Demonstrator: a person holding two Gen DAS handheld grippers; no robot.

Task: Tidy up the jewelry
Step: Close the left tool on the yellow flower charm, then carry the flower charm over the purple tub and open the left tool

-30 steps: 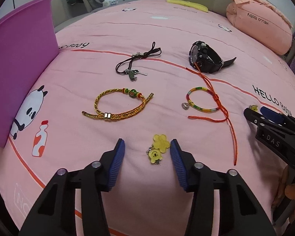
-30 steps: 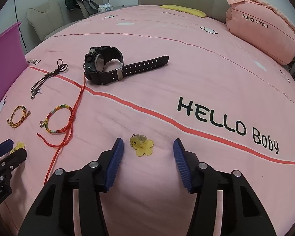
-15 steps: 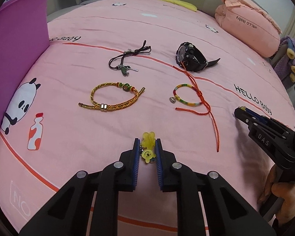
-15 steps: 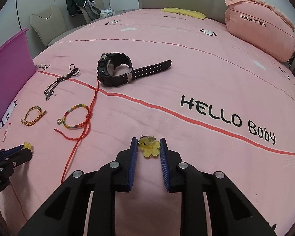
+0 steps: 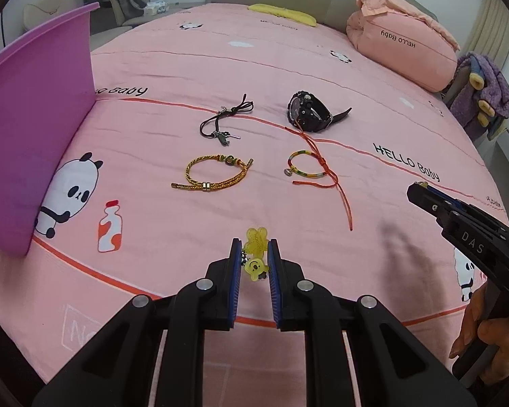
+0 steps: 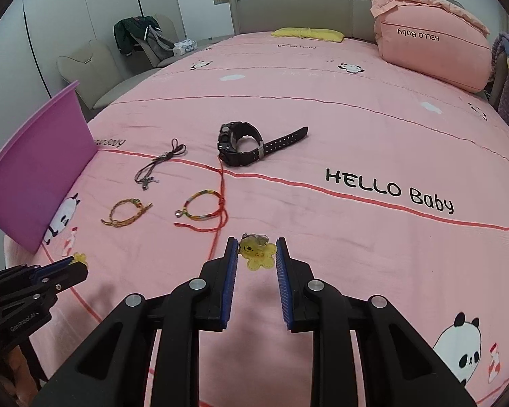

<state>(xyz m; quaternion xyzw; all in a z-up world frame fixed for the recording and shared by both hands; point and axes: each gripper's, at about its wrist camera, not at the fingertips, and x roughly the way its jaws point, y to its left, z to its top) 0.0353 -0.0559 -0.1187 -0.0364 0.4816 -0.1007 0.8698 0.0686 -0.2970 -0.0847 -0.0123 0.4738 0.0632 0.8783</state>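
My left gripper (image 5: 254,245) is shut on a yellow flower-and-bear earring (image 5: 255,252), held above the pink bed. My right gripper (image 6: 257,244) is shut on the matching yellow earring (image 6: 258,253), also lifted off the sheet. On the bed lie a gold braided bracelet (image 5: 213,175), a multicoloured bracelet with a red cord (image 5: 310,169), a black cord necklace (image 5: 225,120) and a black watch (image 5: 307,112). In the right wrist view the left gripper (image 6: 74,262) shows at the lower left, its earring peeking out; the watch (image 6: 241,146) lies further back.
A purple bin (image 5: 34,129) stands at the left on the bed, its wall (image 6: 34,173) also seen from the right wrist. A pink pillow (image 5: 400,47) lies at the far right. An armchair with clothes (image 6: 139,37) stands beyond the bed. A hand (image 5: 485,332) holds the right gripper's handle.
Both grippers closed on the yellow earrings, one each, then lifted them off the sheet. The bed items now look farther below and the view has widened.
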